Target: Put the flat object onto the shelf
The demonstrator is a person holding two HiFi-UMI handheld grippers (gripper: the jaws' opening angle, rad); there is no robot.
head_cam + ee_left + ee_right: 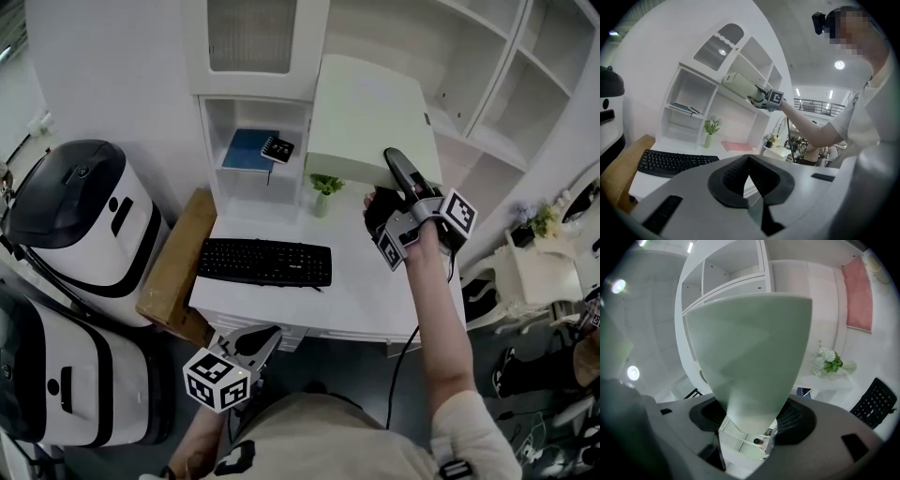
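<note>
The flat object (370,117), a pale green slab, is held up in the air above the desk (366,291) and in front of the shelf (513,58). Its near edge is in the right gripper (396,161), and its far end points toward the open compartments. Whether that far end touches a shelf board cannot be told. In the right gripper view the slab (750,352) fills the middle of the picture, and the jaws of the right gripper (750,420) are clamped on its narrow end, standing fairly wide apart around it.

The white shelf rises behind and to the right of the desk. Two white machines with dark tops (80,216) stand on the floor at the left, and a cardboard box (175,267) leans between them and the desk. A black keyboard (264,262) lies along the desk's front edge. A blue book (247,149) lies in a low cubby, with a small dark item (277,148) on its right corner. A small plant (323,192) in a vase stands just below the slab's near corner.

The left gripper (267,339) is low, near the person's lap and below the desk's front edge. Its jaws are closed together with nothing between them.
</note>
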